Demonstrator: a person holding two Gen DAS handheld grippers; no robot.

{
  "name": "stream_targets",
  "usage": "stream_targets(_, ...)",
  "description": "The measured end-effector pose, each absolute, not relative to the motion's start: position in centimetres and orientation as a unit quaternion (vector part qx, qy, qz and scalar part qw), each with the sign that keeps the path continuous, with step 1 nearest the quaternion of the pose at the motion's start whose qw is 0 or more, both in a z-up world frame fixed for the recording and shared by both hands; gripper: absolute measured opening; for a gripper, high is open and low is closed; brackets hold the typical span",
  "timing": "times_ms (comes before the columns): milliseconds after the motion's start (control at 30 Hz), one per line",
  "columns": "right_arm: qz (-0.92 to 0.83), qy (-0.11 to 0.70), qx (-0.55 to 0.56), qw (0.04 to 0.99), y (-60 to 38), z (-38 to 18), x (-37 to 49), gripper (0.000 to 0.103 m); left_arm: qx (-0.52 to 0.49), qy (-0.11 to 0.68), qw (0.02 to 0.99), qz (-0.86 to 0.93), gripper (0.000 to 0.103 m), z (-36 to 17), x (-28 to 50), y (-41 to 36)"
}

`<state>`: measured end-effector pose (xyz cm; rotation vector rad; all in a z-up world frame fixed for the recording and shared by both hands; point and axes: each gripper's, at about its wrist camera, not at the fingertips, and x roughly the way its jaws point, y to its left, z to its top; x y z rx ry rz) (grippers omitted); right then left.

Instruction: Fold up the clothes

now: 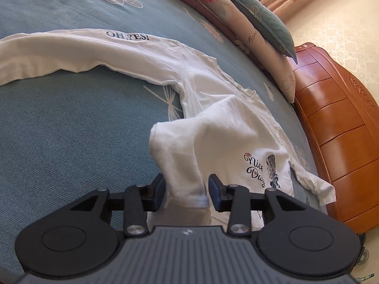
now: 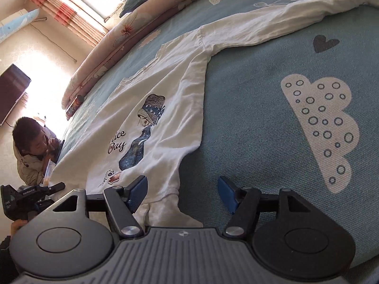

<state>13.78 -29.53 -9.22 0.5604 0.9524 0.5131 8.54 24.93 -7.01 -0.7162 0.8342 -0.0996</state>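
Observation:
A white long-sleeved shirt [image 1: 213,118] lies spread on the blue bedspread [image 1: 71,130], front up, with a "Nice Day" girl print [image 2: 142,132]. One sleeve, marked "OH,YES!" [image 1: 128,35], stretches out to the left. My left gripper [image 1: 187,194] is open around a raised bunch of the shirt's fabric [image 1: 180,161]; the cloth touches the left pad, and there is a small gap at the right pad. My right gripper [image 2: 183,195] stands wide open low over the bed. The shirt's lower hem corner [image 2: 165,201] lies between its fingers, close to the left finger [image 2: 138,193].
Pillows and a rolled quilt [image 1: 248,23] line the far side of the bed, next to a wooden headboard [image 1: 336,118]. A person [image 2: 30,146] sits at the bed's left edge. A can [image 2: 74,105] lies on the bedspread. A cloud pattern [image 2: 322,127] marks bare bedspread to the right.

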Motion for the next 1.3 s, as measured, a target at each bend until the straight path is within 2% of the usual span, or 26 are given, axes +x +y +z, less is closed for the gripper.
stream_targets(200,0.289,0.445,0.294,0.795,-27.9,-10.2,13.8,0.072,-0.336,0.4,0.85,-0.062,0.046,-7.7,9.2,24.1)
stream_targets(267,0.312,0.442,0.296,0.787,-27.0,-10.4,13.9,0.068,-0.334,0.403,0.85,-0.061,0.045,-7.9,9.4,23.8)
stream_targets(300,0.316,0.438,0.291,0.789,-26.6,-10.4,13.8,0.061,-0.329,0.403,0.852,-0.061,0.043,-7.9,9.4,23.6)
stream_targets(333,0.321,0.437,0.286,0.79,-26.3,-10.4,13.8,0.047,-0.32,0.404,0.855,-0.062,0.041,-7.8,9.3,23.4)
stream_targets(367,0.326,0.431,0.286,0.791,-26.3,-10.2,13.8,0.038,-0.311,0.404,0.858,-0.062,0.025,-7.7,9.3,23.1)
stream_targets(400,0.332,0.426,0.286,0.792,-26.2,-10.1,13.7,0.025,-0.301,0.403,0.862,-0.064,0.02,-7.5,9.2,22.9)
stream_targets(433,0.334,0.417,0.29,0.794,-26.5,-9.5,13.7,0.018,-0.291,0.4,0.867,-0.066,0.02,-7.1,9.0,22.6)
stream_targets(500,0.339,0.398,0.297,0.799,-27.2,-8.4,13.7,0.011,-0.281,0.389,0.875,-0.072,0.018,-6.1,8.6,22.2)
stream_targets(633,0.347,0.357,0.315,0.808,-28.6,-6.1,13.7,0.009,-0.286,0.356,0.885,-0.092,0.014,-3.4,7.6,21.7)
stream_targets(800,0.339,0.325,0.315,0.825,-30.9,-3.1,13.8,0.008,-0.292,0.335,0.886,-0.128,0.013,-0.4,6.4,20.6)
stream_targets(900,0.326,0.324,0.301,0.835,-32.0,-2.2,13.6,0.008,-0.289,0.353,0.881,-0.125,0.014,0.0,5.8,20.3)
stream_targets(1033,0.277,0.378,0.283,0.837,-33.2,-3.9,13.5,0.009,-0.287,0.418,0.857,-0.093,0.016,-2.5,5.4,20.6)
stream_targets(1200,0.18,0.457,0.224,0.842,-33.2,-6.9,13.1,0.023,-0.278,0.486,0.828,-0.014,0.026,-4.9,5.1,22.0)
stream_targets(1300,0.151,0.45,0.211,0.855,-33.8,-6.9,12.8,0.037,-0.27,0.472,0.839,-0.01,0.034,-3.5,4.8,22.6)
